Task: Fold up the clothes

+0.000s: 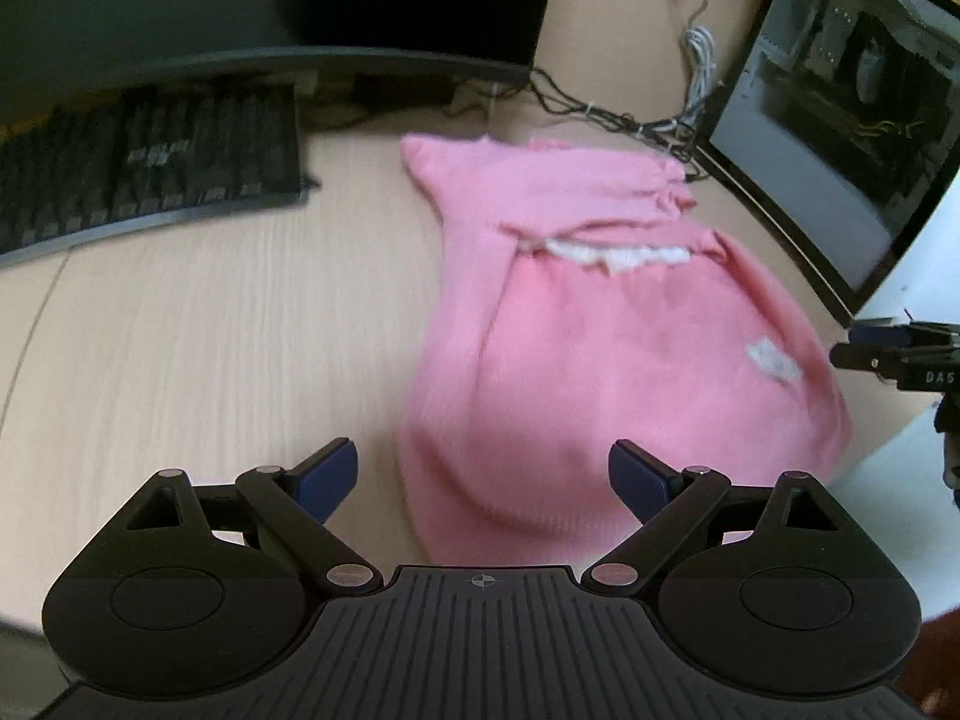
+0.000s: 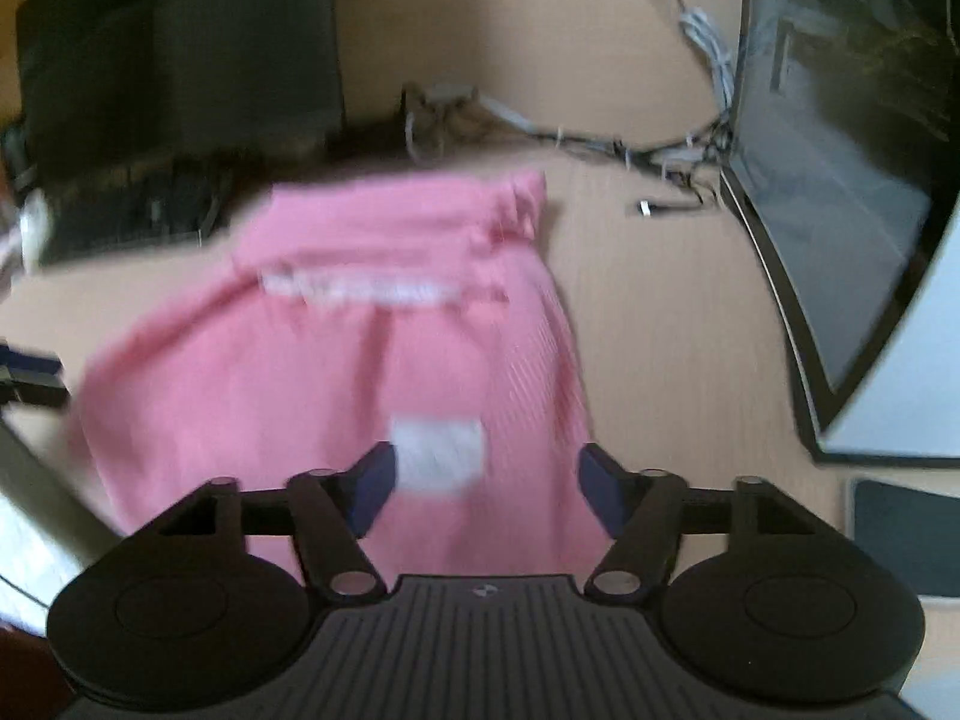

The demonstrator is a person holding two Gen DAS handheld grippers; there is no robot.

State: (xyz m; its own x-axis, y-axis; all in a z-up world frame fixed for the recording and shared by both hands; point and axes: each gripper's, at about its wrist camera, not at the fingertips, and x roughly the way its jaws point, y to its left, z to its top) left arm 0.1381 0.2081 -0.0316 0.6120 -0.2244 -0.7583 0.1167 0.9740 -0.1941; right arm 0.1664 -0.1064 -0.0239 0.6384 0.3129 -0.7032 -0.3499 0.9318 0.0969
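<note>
Nearby: keyboard (image 1: pixel 150 168); cables (image 1: pixel 624 117); monitor (image 1: pixel 840 120)

A pale wood-grain desk (image 1: pixel 180 330) carries a pink garment (image 1: pixel 600 360), black keyboard (image 1: pixel 150 174) and tangled cables (image 1: pixel 630 117).

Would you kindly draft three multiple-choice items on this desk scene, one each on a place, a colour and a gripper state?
1. Where does the keyboard lie relative to the garment, seen from the left wrist?
A. left of it
B. on top of it
C. right of it

2. What colour is the garment?
A. blue
B. pink
C. green

3. How do the left gripper's jaws stand?
A. shut on cloth
B. shut empty
C. open

Answers:
1 A, the keyboard sits left of the garment.
2 B, its cloth is pink.
3 C, the left gripper shows spread fingers.
</note>
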